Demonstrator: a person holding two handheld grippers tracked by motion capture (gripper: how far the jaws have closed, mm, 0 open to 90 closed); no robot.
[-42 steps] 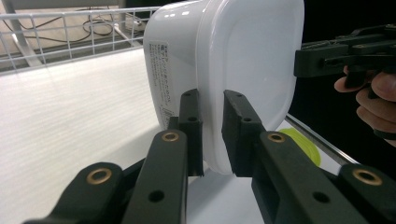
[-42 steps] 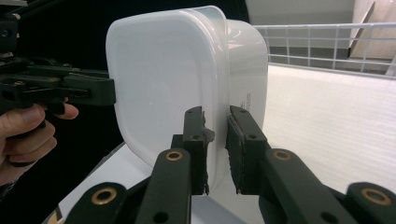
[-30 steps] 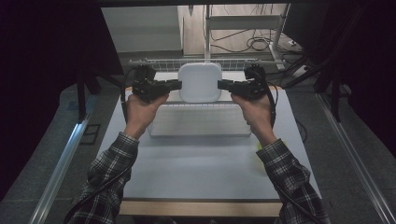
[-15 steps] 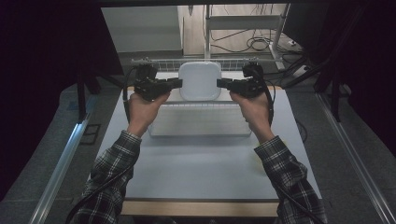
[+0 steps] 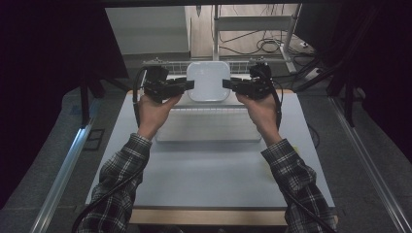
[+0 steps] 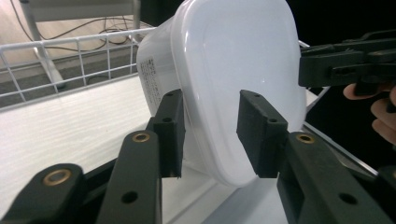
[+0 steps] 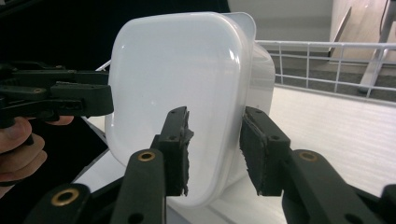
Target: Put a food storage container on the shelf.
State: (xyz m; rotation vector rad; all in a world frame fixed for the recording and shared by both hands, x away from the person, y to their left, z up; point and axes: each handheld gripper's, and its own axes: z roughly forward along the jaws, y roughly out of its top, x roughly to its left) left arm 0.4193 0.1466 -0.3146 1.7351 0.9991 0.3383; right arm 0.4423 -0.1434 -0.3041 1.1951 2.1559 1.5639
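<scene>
- White plastic container point(image 5: 208, 80) with lid on, smooth and glossy: looks light, thin-walled, probably empty, a bit flexible, likely slippery on the flat lid face.
- Best hold judged at the lid rim or side edges, one gripper per side; the broad faces would let pads slide.
- Container stands tilted on edge at the far end of the table point(image 5: 204, 174), against the white wire rack point(image 6: 70, 51), just past a flat white tray point(image 5: 209, 127).
- Left gripper point(image 5: 187, 85): jaws have just been opening and stand spread; the container's edge sits between them in the left gripper view point(image 6: 219, 135), pads look clear of the plastic, not pinching.
- Right gripper point(image 5: 228, 83): same, jaws have just been opening, spread around the opposite edge point(image 7: 215, 149); pads near the wall, no visible press.
- Container lies between the two grippers, right at both tips, each gripper pointing inward at it.
- Risk: unsupported, it could tip or slide off the rack.
</scene>
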